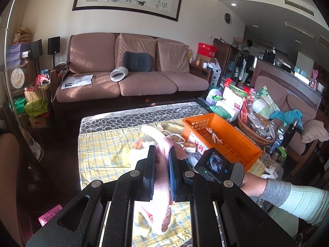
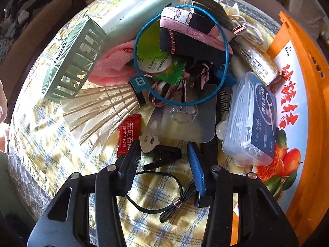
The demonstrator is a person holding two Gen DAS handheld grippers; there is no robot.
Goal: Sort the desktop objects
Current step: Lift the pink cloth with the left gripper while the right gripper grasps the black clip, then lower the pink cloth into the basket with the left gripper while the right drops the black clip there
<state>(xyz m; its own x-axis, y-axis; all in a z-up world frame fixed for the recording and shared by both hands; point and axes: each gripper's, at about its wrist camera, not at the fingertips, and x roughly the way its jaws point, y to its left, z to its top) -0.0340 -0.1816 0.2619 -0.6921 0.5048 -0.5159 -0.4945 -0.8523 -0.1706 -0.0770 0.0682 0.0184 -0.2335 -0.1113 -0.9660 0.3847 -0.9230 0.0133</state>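
Observation:
My left gripper (image 1: 161, 152) is shut on a pink cloth (image 1: 162, 177), held above the yellow checked tablecloth (image 1: 102, 156); the cloth hangs down behind the fingers. An orange basket (image 1: 226, 131) stands to its right. My right gripper (image 2: 164, 152) is open, low over a pile of small things, with a black clip (image 2: 162, 156) between its fingers. In front of it lie a shuttlecock (image 2: 107, 109), a red snack packet (image 2: 128, 133), a clear hook plate (image 2: 185, 117), a teal hair band (image 2: 181, 53) and a floss-pick box (image 2: 249, 117).
A green mini fan (image 2: 70, 61), a pink towel (image 2: 111, 65), a black bow hair tie (image 2: 164, 193) and cables (image 2: 250, 30) lie on the cloth. The orange basket (image 2: 308, 103) holds a fruit-printed box (image 2: 287, 94). A sofa (image 1: 127, 72) and a wicker basket (image 1: 257, 131) stand beyond the table.

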